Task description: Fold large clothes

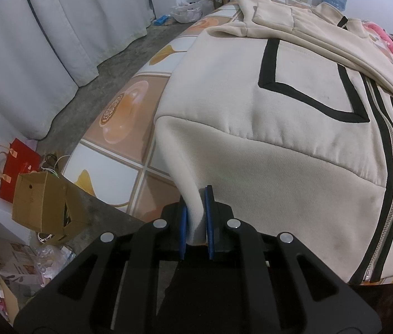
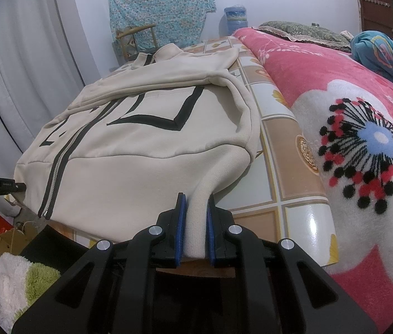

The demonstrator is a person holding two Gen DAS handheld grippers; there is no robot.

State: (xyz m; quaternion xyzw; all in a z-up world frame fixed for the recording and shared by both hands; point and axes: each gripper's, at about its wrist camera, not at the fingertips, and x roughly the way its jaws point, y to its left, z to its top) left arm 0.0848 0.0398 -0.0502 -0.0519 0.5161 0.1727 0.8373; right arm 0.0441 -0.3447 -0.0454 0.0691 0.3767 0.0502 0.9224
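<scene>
The cream jacket [image 1: 279,144] is spread across the tiled tabletop [image 1: 129,105], filling frame centre. Its lower hem is pinched by the left gripper [image 1: 196,220] at bottom centre. The opposite hem corner is clamped by the right gripper [image 2: 195,222]; a pink floral blanket [image 2: 349,139] is seen at right.

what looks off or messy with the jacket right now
Nothing is damaged. The cream jacket lies flat, sleeves folded over its front, but its zipper bottom hangs past the table edge. Both the left tool and right tool pinch the hem corners.
</scene>
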